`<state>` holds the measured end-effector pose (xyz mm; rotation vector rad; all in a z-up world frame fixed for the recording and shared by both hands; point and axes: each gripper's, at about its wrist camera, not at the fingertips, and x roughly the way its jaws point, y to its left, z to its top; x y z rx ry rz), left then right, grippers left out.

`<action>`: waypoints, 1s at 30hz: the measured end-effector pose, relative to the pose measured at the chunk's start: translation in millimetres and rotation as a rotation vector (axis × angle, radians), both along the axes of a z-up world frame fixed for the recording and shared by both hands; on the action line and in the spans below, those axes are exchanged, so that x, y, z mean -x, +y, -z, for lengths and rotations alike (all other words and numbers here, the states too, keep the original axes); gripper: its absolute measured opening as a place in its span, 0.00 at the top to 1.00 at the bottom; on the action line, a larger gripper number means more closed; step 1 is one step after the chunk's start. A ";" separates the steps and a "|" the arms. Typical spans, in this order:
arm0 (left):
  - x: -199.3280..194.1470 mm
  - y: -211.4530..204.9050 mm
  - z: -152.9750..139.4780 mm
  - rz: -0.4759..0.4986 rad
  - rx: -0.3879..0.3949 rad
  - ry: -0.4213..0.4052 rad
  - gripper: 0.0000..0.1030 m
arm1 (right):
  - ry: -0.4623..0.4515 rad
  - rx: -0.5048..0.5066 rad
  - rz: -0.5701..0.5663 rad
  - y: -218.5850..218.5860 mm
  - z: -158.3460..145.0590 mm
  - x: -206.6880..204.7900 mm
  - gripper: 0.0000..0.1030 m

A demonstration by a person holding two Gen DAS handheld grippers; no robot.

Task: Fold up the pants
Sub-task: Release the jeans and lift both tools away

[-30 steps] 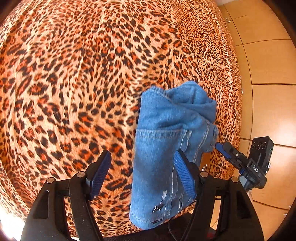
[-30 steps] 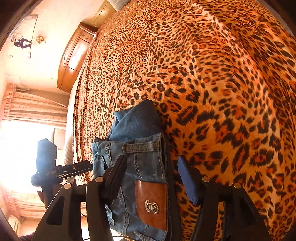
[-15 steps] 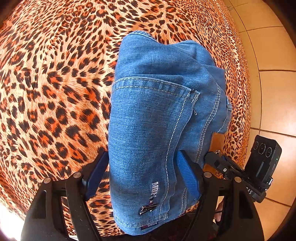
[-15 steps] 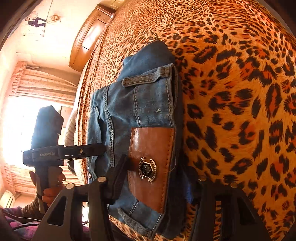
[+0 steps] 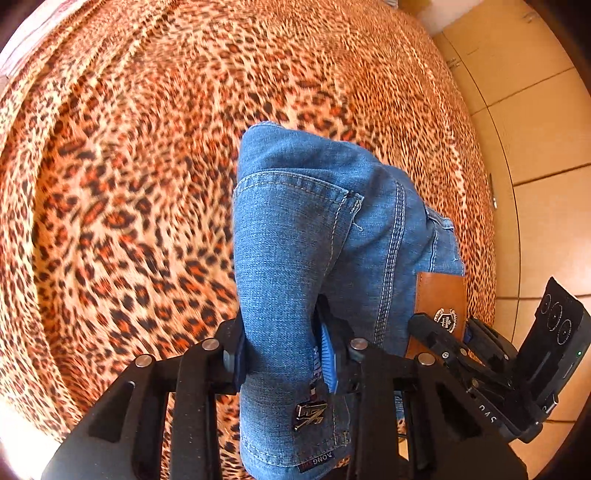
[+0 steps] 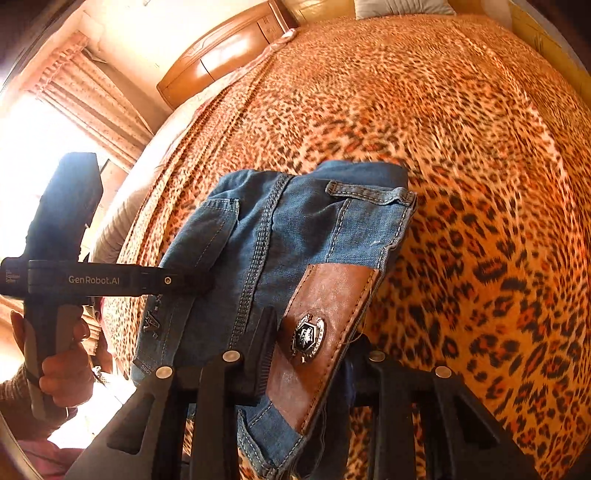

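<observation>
Folded blue denim pants [image 5: 314,236] hang between both grippers above the leopard-print bed; they also show in the right wrist view [image 6: 280,236]. My left gripper [image 5: 280,354] is shut on the pocket side of the waistband. My right gripper [image 6: 310,362] is shut on the waistband at the brown leather patch [image 6: 325,332]. The right gripper shows at the lower right of the left wrist view [image 5: 461,343]. The left gripper shows at the left of the right wrist view [image 6: 192,280]. The lower part of the pants is hidden behind the fold.
The leopard-print bedspread [image 5: 129,184] fills most of both views. A tiled floor [image 5: 546,184] lies right of the bed edge. A wooden headboard [image 6: 221,55], a pillow [image 6: 402,7] and curtains [image 6: 92,99] stand at the far end.
Both grippers have shut on the waistband of the pants. The pants have lifted off the bedspread and both views have risen, showing more of the bed.
</observation>
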<state>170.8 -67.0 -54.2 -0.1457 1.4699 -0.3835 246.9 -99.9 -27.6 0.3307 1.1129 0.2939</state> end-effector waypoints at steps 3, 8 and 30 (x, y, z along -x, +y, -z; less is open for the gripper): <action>-30.7 15.0 -7.7 -0.078 -0.117 -0.059 0.60 | -0.017 0.027 0.043 2.9 -11.7 -40.0 0.58; -25.9 47.1 -15.2 -0.127 -0.221 -0.141 0.37 | 0.103 0.187 0.154 -2.5 -6.8 -65.8 0.46; 108.4 14.1 -21.2 -0.108 -0.271 -0.306 0.37 | -0.097 0.481 0.353 17.0 -74.8 53.8 0.00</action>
